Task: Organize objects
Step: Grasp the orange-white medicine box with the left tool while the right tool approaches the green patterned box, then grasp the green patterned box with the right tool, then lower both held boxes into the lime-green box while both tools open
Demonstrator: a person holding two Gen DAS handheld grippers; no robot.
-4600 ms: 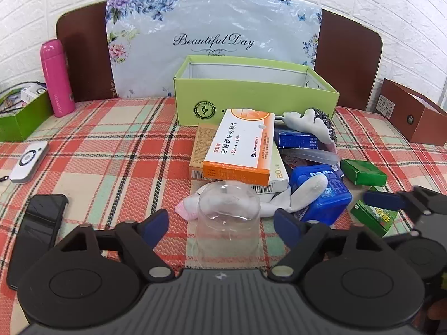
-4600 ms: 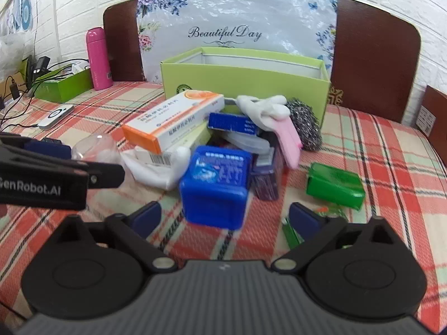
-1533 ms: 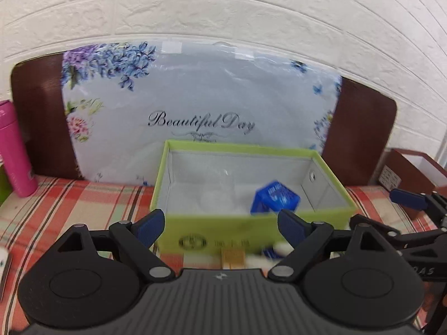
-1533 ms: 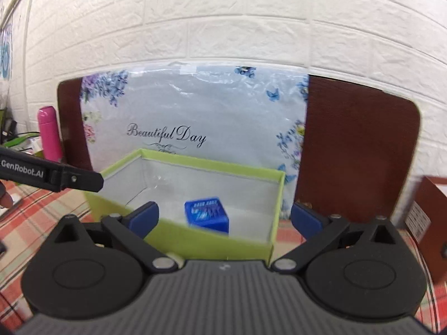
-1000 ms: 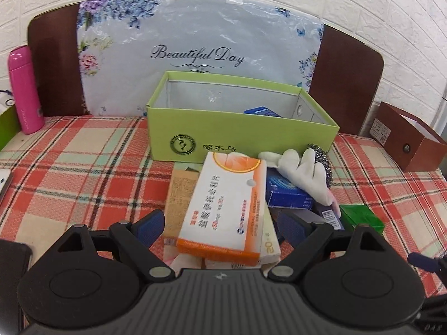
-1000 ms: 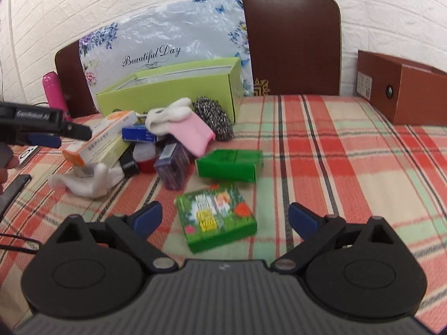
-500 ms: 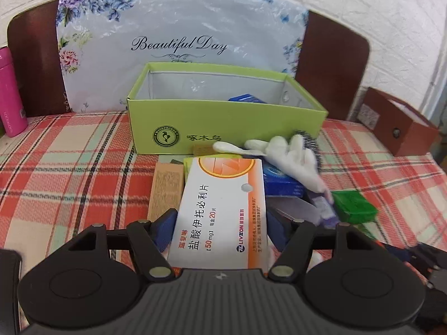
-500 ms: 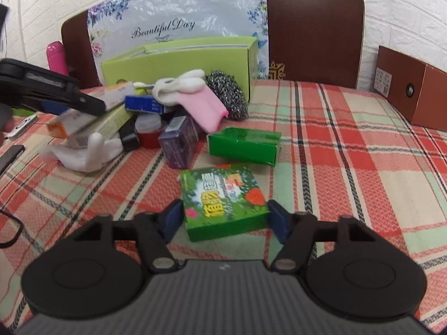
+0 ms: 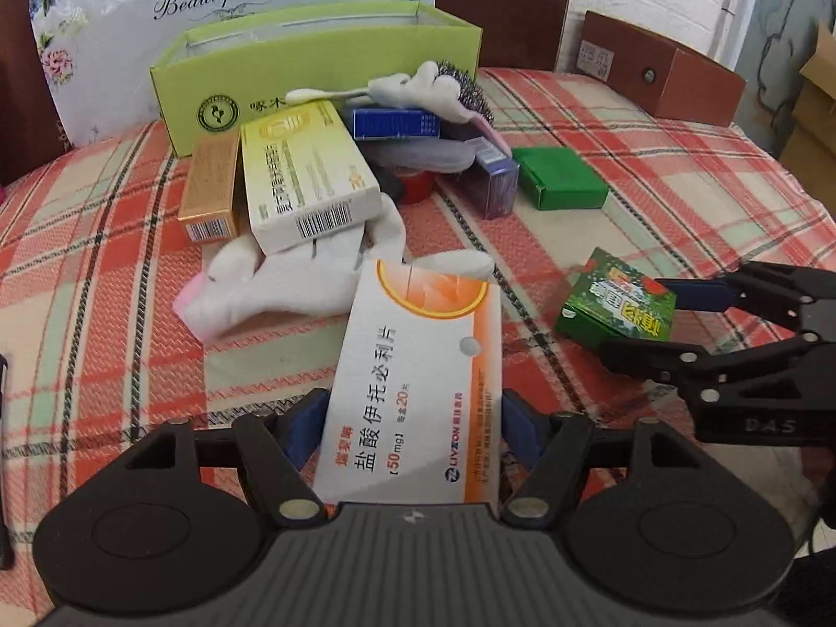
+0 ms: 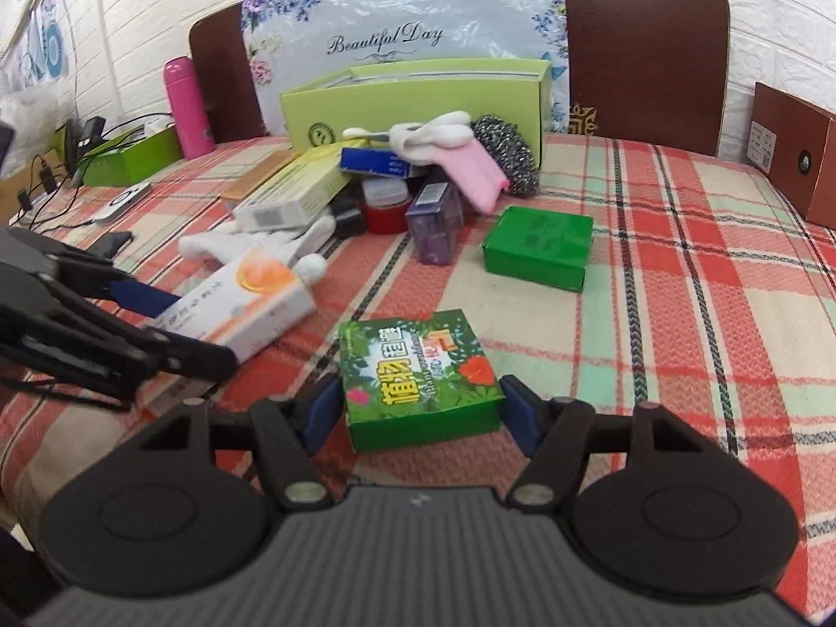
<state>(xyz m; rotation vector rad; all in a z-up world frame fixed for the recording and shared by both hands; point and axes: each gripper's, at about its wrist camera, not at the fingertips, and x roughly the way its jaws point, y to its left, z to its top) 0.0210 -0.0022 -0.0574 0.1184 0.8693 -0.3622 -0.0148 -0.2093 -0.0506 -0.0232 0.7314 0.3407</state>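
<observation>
My left gripper (image 9: 410, 431) clamps the orange-and-white medicine box (image 9: 418, 392), jaws easing slightly; my right gripper (image 10: 415, 410) squeezes the leafy green box (image 10: 418, 373) on the table (image 10: 679, 313). Next, I'd carry both to the lime-green bin (image 10: 418, 99).

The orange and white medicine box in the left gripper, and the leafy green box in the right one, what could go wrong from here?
The left gripper, jaws opening, clamps only the near end of the orange and white medicine box; the long box could tip or slip loose. Its far end lies against the white glove, which might drag. The right gripper pinches the leafy green box close beside the left gripper, so the two could bump on the way to the lime green box.
</observation>
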